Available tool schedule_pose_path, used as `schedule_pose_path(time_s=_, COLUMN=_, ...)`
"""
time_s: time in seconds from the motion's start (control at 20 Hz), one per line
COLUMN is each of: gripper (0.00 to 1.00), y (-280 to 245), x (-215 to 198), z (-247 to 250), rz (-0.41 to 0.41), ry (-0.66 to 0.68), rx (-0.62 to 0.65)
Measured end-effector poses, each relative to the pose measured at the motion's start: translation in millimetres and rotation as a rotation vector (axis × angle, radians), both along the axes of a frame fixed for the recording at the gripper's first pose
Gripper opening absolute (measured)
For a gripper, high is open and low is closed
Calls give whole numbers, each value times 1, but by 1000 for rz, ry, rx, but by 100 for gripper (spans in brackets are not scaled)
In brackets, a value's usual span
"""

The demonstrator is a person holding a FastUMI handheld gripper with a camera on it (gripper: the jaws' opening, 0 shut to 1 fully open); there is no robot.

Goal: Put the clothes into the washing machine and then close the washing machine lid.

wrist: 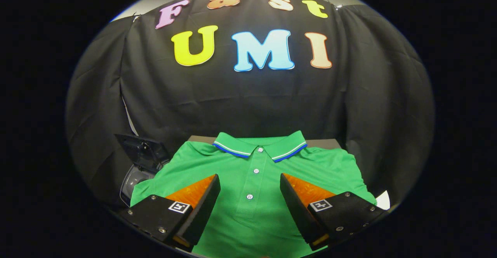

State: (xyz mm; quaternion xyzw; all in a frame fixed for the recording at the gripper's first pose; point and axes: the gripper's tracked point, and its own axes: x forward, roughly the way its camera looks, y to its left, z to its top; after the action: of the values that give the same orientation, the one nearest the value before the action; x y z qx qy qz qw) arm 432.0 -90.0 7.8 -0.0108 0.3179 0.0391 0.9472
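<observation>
- Gripper (250,182): fingers spread wide, nothing held between them; the gap is aimed down at the garment's button placket; whether the tips touch the cloth cannot be told.
- Polo shirt (252,164): green, laid flat and face up on a surface (202,138) whose far edge is seen behind the collar; placed directly ahead of and beneath the fingers, the chest panel lying between them.
- Long axis of the shirt: run straight away from the fingers, collar (259,144) at the far end, hem toward the near end; the button row (253,178) is centred in the gap, so a grasp is judged to call for a descent onto the cloth rather than any sideways shift.
- Washing machine (134,178): a pale rounded body with its dark lid (141,151) raised, seen just beyond the left finger, beside the shirt's left sleeve; the carry is judged to go leftward.
- Task stage: shirt not yet gripped; lid still up.
</observation>
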Motion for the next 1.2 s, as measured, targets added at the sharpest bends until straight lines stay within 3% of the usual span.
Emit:
schedule_pose_path(time_s=0.3, gripper=96, y=-1, x=-5, z=-26, rz=8, ry=95, rx=13)
schedule_pose_path(time_s=0.5, gripper=96, y=-2, x=-8, z=-29, rz=35, ry=86, rx=-36)
schedule_pose_path(time_s=0.65, gripper=91, y=-8, x=-7, z=-28, rz=-7, ry=79, rx=-31)
schedule_pose_path(time_s=0.7, gripper=77, y=-8, x=-7, z=-29, rz=-12, ry=73, rx=-32)
schedule_pose_path(time_s=0.85, gripper=52, y=-1, x=-6, z=-29, rz=16, ry=50, rx=-7)
schedule_pose_path(time_s=0.9, gripper=36, y=-3, x=-7, z=-28, rz=16, ry=43, rx=10)
schedule_pose_path(time_s=1.0, gripper=16, y=-1, x=-7, z=-29, rz=18, ry=41, rx=34)
schedule_pose_path(time_s=1.2, gripper=0, y=5, x=-8, z=-26, rz=69, ry=52, rx=94)
